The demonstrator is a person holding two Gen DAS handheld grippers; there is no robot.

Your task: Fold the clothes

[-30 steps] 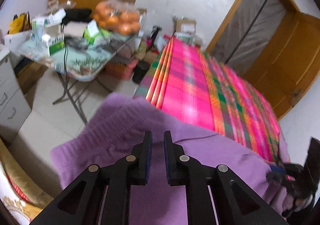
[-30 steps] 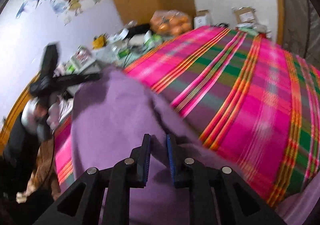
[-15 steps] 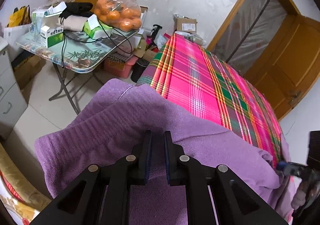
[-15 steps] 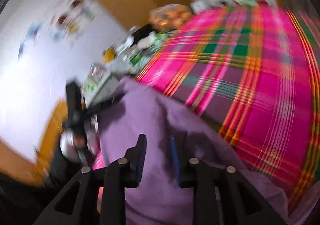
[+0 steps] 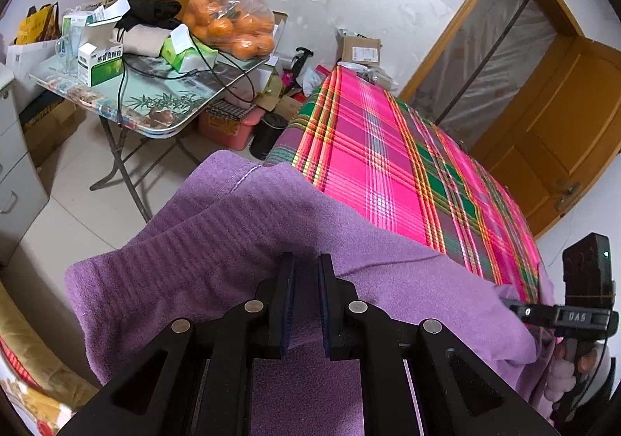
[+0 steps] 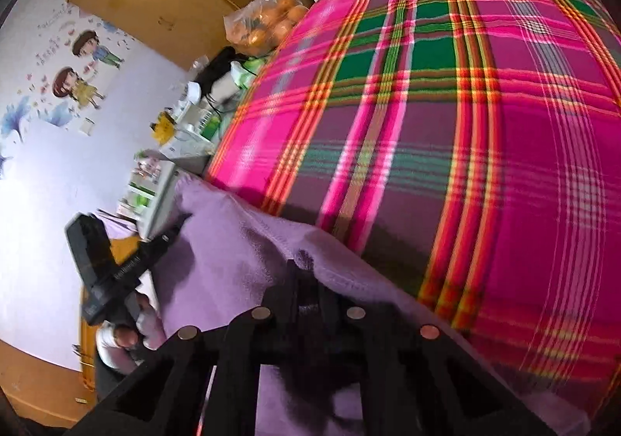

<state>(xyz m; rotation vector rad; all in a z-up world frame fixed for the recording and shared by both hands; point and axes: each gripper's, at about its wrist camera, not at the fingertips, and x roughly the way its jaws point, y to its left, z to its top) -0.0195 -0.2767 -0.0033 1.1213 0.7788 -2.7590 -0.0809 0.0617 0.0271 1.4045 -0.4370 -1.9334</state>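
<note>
A purple knitted garment [image 5: 217,242] hangs off the near edge of a bed covered by a pink, green and orange plaid sheet [image 5: 380,172]. My left gripper [image 5: 306,261] is shut on a fold of it near the ribbed hem. In the right wrist view the same garment [image 6: 233,253] bunches over my right gripper [image 6: 307,275]. Those jaws are closing, with a pinch of purple cloth between them at the edge lying on the plaid sheet [image 6: 465,125]. Each gripper appears in the other's view, the right gripper [image 5: 562,315] and the left gripper [image 6: 116,273], both in a person's hand.
Left of the bed stands a folding table [image 5: 163,106] with a bag of oranges [image 5: 229,24], boxes and cables. Under it are a pink bin [image 5: 229,125] and a black bin [image 5: 268,133]. A grey drawer cabinet [image 5: 15,164] stands far left, a wooden door [image 5: 562,125] right.
My right gripper rolled and slid along the garment's edge; its jaws widened, then closed on the cloth. My left gripper kept its grip and hardly moved.
</note>
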